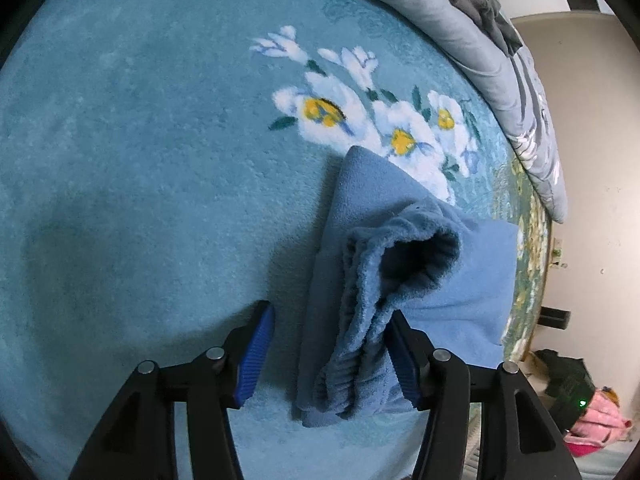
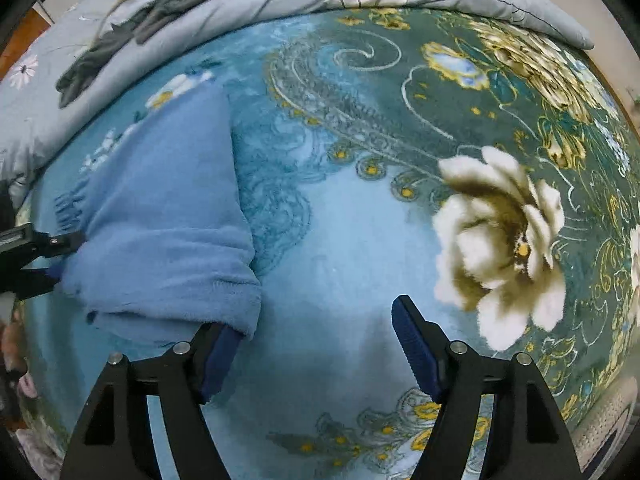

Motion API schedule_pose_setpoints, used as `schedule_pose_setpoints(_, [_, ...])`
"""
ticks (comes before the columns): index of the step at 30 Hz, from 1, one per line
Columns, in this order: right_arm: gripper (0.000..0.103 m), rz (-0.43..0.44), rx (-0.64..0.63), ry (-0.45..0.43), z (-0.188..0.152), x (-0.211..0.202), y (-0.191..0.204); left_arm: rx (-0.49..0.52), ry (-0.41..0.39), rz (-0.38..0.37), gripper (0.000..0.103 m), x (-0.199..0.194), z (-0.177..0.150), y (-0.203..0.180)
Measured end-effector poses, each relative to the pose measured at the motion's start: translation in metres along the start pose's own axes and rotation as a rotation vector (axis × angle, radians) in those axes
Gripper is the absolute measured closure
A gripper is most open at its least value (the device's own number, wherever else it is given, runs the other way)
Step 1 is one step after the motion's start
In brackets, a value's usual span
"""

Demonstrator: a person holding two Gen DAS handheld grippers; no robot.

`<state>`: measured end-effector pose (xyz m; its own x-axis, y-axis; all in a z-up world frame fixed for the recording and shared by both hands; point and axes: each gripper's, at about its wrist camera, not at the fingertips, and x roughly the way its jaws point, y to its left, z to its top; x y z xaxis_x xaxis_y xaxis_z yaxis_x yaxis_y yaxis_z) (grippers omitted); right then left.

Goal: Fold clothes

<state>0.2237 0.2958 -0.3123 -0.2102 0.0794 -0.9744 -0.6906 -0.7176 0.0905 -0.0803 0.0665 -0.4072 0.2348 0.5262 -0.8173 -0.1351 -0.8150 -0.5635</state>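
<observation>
Both grippers' jaws gape wide over a floral teal bed blanket (image 2: 340, 260); blue fleece garment (image 1: 400, 280) lies folded, grey quilt (image 2: 240, 8) behind.

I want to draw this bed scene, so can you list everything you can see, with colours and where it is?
fleece garment: one, light blue, bunched on the blanket between both grippers
plush blanket: one, teal with white and gold flowers, covering the bed
quilt: one, grey floral, along the far edge
dark clothing: one heap, charcoal, on the quilt
pink clothes: a pile, beside the bed
left gripper: black, blue pads, jaws open
right gripper: same, jaws open
</observation>
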Motion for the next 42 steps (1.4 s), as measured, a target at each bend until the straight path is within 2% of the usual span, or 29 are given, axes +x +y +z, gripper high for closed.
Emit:
schedule_pose_setpoints(2, [0.028, 0.046, 0.022, 0.017, 0.000, -0.007, -0.009, -0.015, 0.015, -0.018, 0.044, -0.005, 0.000, 0.002])
schedule_pose_setpoints(4, [0.028, 0.041, 0.013, 0.036, -0.004, -0.017, -0.015, -0.008, 0.004, -0.016, 0.043, -0.020, -0.003, 0.004])
schedule_pose_setpoints(8, [0.027, -0.037, 0.008, 0.050, -0.010, -0.038, -0.034, 0.118, -0.064, 0.071, 0.043, -0.060, -0.010, -0.009])
schedule_pose_setpoints(10, [0.027, -0.030, 0.034, 0.044, -0.003, -0.042, -0.037, 0.197, -0.101, 0.126, 0.043, -0.081, -0.012, -0.024])
schedule_pose_setpoints(12, [0.027, -0.003, 0.050, 0.035, 0.009, -0.042, -0.033, 0.281, -0.129, 0.103, 0.043, -0.081, -0.005, -0.051])
schedule_pose_setpoints(16, [0.027, 0.110, -0.020, 0.004, 0.041, -0.032, 0.014, 0.399, -0.141, 0.033, 0.043, -0.066, 0.006, -0.098])
schedule_pose_setpoints(19, [0.027, 0.196, -0.122, 0.005, 0.056, -0.020, 0.061, 0.435, -0.110, 0.045, 0.043, -0.050, 0.007, -0.104])
schedule_pose_setpoints(23, [0.027, 0.217, -0.231, 0.017, 0.064, -0.006, 0.097, 0.383, -0.083, 0.019, 0.043, -0.018, 0.017, -0.086])
schedule_pose_setpoints(25, [0.027, 0.205, -0.248, 0.043, 0.063, 0.005, 0.100, 0.365, -0.065, 0.031, 0.043, -0.027, 0.011, -0.067])
schedule_pose_setpoints(28, [0.027, 0.184, -0.247, 0.088, 0.061, 0.023, 0.098, 0.345, -0.053, 0.025, 0.043, -0.021, 0.015, -0.058])
schedule_pose_setpoints(31, [0.027, 0.189, -0.223, 0.101, 0.064, 0.030, 0.096, 0.331, -0.075, -0.020, 0.043, -0.033, 0.011, -0.056])
schedule_pose_setpoints(33, [0.027, 0.206, -0.209, 0.083, 0.064, 0.021, 0.092, 0.302, -0.106, -0.058, 0.037, -0.047, 0.004, -0.050])
schedule_pose_setpoints(34, [0.027, 0.213, -0.203, 0.074, 0.064, 0.016, 0.089, 0.275, -0.114, -0.069, 0.030, -0.049, 0.001, -0.045])
schedule_pose_setpoints(36, [0.026, 0.219, -0.189, 0.063, 0.063, 0.009, 0.079, 0.196, -0.111, -0.094, 0.029, -0.050, -0.004, -0.027])
schedule_pose_setpoints(39, [0.026, 0.236, -0.115, 0.087, 0.062, 0.008, 0.053, 0.140, -0.099, -0.121, 0.029, -0.044, -0.005, -0.016])
schedule_pose_setpoints(42, [0.026, 0.304, 0.016, 0.110, 0.060, 0.016, 0.024, 0.107, -0.086, -0.143, 0.029, -0.035, -0.004, -0.010])
